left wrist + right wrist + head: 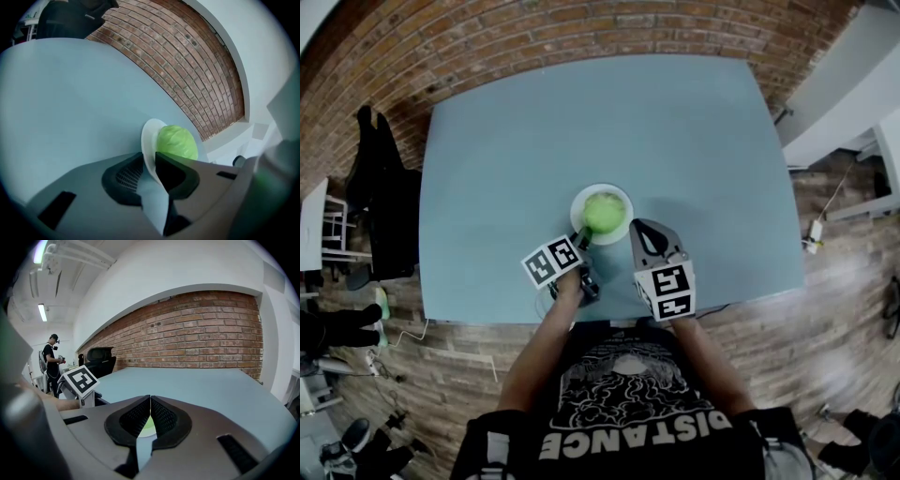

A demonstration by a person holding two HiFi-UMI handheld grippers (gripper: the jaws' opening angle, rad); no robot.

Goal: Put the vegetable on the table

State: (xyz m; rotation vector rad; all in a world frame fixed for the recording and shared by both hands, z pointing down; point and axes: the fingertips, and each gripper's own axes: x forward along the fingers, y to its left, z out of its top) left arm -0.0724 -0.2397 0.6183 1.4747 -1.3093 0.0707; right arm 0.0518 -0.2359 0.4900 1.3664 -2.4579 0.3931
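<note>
A round green cabbage (604, 211) rests on a small white plate (619, 193) near the front middle of the blue-grey table (609, 122). My left gripper (580, 235) is shut on the plate's near-left rim; in the left gripper view the plate (149, 147) runs edge-on between the jaws with the cabbage (176, 143) just beyond. My right gripper (643, 232) hovers just right of the plate, jaws closed with nothing between them. In the right gripper view, a sliver of plate and cabbage (149, 426) shows below the closed fingertips.
A brick wall (581, 37) runs behind the table. Dark chairs (380, 187) stand at the table's left side. A person (50, 363) stands far off at the left of the right gripper view. The table's front edge lies right under both grippers.
</note>
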